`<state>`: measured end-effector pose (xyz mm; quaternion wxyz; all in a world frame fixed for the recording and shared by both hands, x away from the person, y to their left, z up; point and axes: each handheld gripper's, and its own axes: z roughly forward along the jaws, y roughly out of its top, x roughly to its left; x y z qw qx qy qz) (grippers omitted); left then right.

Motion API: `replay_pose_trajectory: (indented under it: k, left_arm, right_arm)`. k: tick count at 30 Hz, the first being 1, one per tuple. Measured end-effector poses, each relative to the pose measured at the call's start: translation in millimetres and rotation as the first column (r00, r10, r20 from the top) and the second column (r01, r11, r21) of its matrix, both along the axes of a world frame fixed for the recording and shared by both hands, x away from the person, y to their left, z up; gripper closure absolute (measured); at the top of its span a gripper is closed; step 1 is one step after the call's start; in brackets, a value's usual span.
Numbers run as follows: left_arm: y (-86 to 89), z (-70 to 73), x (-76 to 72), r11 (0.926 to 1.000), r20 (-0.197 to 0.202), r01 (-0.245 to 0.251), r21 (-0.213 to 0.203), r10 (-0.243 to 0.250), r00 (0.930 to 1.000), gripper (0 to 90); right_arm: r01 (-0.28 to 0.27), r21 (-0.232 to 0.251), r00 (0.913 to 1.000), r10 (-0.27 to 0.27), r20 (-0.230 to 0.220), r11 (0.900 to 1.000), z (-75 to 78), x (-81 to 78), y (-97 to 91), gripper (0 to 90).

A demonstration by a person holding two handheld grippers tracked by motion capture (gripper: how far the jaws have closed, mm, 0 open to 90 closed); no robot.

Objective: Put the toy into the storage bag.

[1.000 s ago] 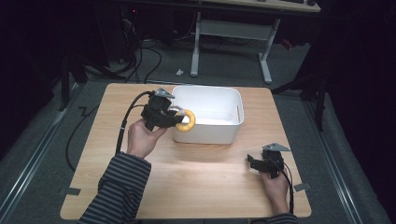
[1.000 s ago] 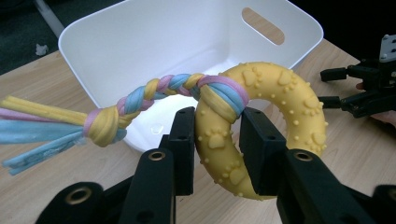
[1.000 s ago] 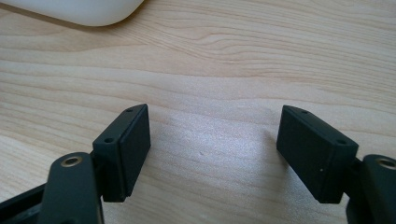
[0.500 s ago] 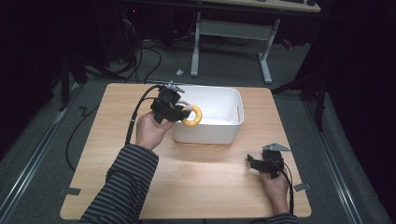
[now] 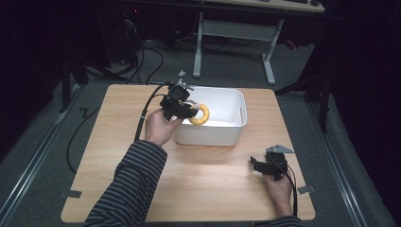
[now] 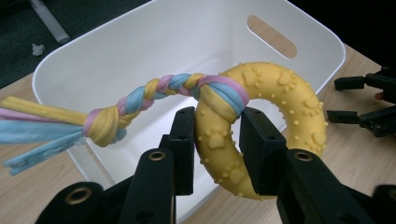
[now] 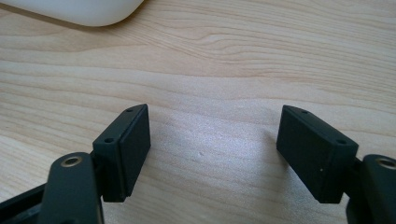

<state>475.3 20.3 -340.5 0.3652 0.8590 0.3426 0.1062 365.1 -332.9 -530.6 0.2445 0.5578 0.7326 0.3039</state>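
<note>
Lifted since before, the left gripper [image 6: 217, 135] clamps a yellow dog ring toy [image 6: 266, 121] over the white bin's [image 5: 231, 135] left rim; the right gripper [image 7: 212, 154] rests spread apart near the table's [image 5: 113, 137] right edge.

A matt, bumpy, seemingly rubber yellow ring [image 6: 275, 121] carries braided cloth rope [image 6: 140, 98]; smooth white plastic bin [image 6: 140, 42], pale wood-grain table [image 7: 233, 60].

You're working in a dark room, light pooled on the pale wood table [image 5: 118, 142]. Grey floor [image 5: 227, 71] all round it. Beyond your table stands a desk [image 5: 236, 28] on white legs. Black cables [image 5: 142, 56] sprawl on the floor at far left. Bits of tape [image 5: 70, 193] mark the floor by your table's near corners.
</note>
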Motion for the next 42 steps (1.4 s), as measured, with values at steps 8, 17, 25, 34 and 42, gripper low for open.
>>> replay_pose_trajectory:
  k: [8, 17, 25, 34, 42]
  left_arm:
    - [-9.6, -2.7, 8.9, 1.0, -0.01, 0.0, 0.01, 0.001, 1.0, 66.9]
    - [-16.2, -15.6, 19.7, 0.9995, -0.026, -0.016, 0.028, 0.017, 0.9995, 66.9]
    - [-19.0, -24.1, 28.3, 0.999, -0.048, -0.037, 0.027, 0.038, 0.9981, 66.9]
    - [-23.2, -31.0, 33.0, 0.9978, -0.06, -0.033, 0.058, 0.036, 0.9976, 66.8]
    - [-26.2, -34.0, 33.7, 0.996, -0.063, -0.02, 0.087, 0.026, 0.9976, 66.9]
  right_arm:
    - [0.0, 0.0, 1.0, 0.0, 0.0, 1.0, 0.0, 0.0, 0.0, 26.2]
    - [0.002, 0.001, 1.0, -0.002, -0.001, 1.0, 0.0, -0.1, 0.1, 26.2]
    - [0.001, 0.0, 1.0, -0.001, 0.0, 1.0, 0.0, -0.1, 0.0, 26.2]
    - [0.001, 0.0, 1.0, -0.001, 0.0, 1.0, 0.0, -0.1, 0.0, 26.2]
    - [0.0, 0.0, 1.0, 0.0, 0.0, 1.0, 0.0, 0.0, 0.0, 26.2]
